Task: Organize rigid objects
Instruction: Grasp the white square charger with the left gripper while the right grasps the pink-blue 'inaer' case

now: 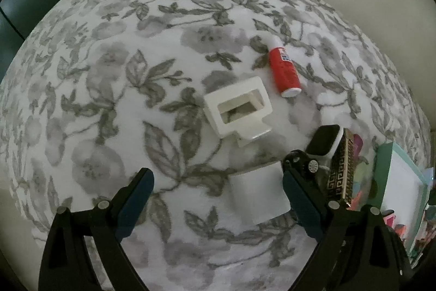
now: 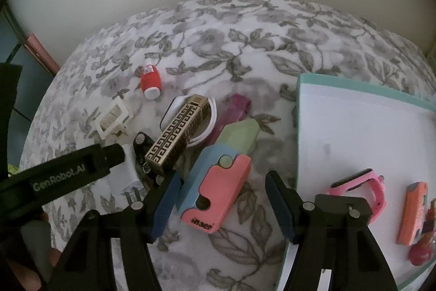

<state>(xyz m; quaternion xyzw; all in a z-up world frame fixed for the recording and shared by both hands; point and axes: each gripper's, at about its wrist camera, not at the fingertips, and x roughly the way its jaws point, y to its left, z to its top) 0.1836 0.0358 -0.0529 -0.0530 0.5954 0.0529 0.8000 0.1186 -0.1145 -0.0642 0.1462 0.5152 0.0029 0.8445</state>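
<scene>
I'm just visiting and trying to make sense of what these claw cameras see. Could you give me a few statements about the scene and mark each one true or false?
1. The red bottle lies on its side on the floral cloth. True.
2. The left claw is clamped shut on the white charger block. False: its jaws are wide open, with the block lying between them.
3. A pink watch lies on the white tray. True.
4. The gold patterned box lies on the tray. False: it is on the cloth, leaning across the white watch.
5. The right claw is open above the pink and blue gadget. True.
</scene>
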